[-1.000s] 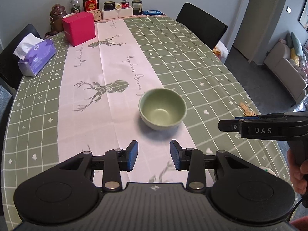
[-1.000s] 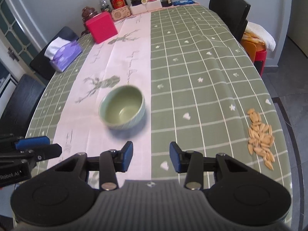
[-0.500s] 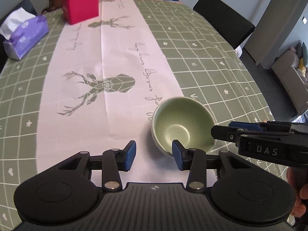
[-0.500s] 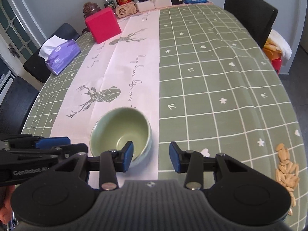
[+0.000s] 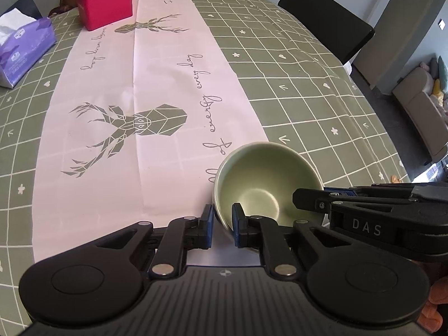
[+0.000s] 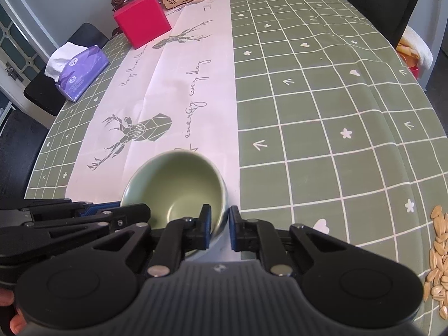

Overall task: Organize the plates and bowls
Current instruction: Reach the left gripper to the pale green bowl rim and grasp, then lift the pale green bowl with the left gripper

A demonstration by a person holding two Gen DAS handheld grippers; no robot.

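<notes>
Glazed green bowl, one piece, apparently ceramic: rigid, smooth-walled, probably slick under hard pads, likely to chip if knocked or dropped; moderate weight for its size, by judgement. Location: near end of the desk, on the pale deer-print runner beside its border with the green checked cloth. Contents: none; interior bare. Best hold: the rim wall, one pad inside and one outside. Left gripper: jaws have just been closing and now pinch the near-left rim. Right gripper: likewise just closed, clamped on the near-right rim. Two opposed rim holds should keep the bowl level when lifted. Also present: red box, purple tissue pack, loose seeds at the desk's right edge. No plates in view.
</notes>
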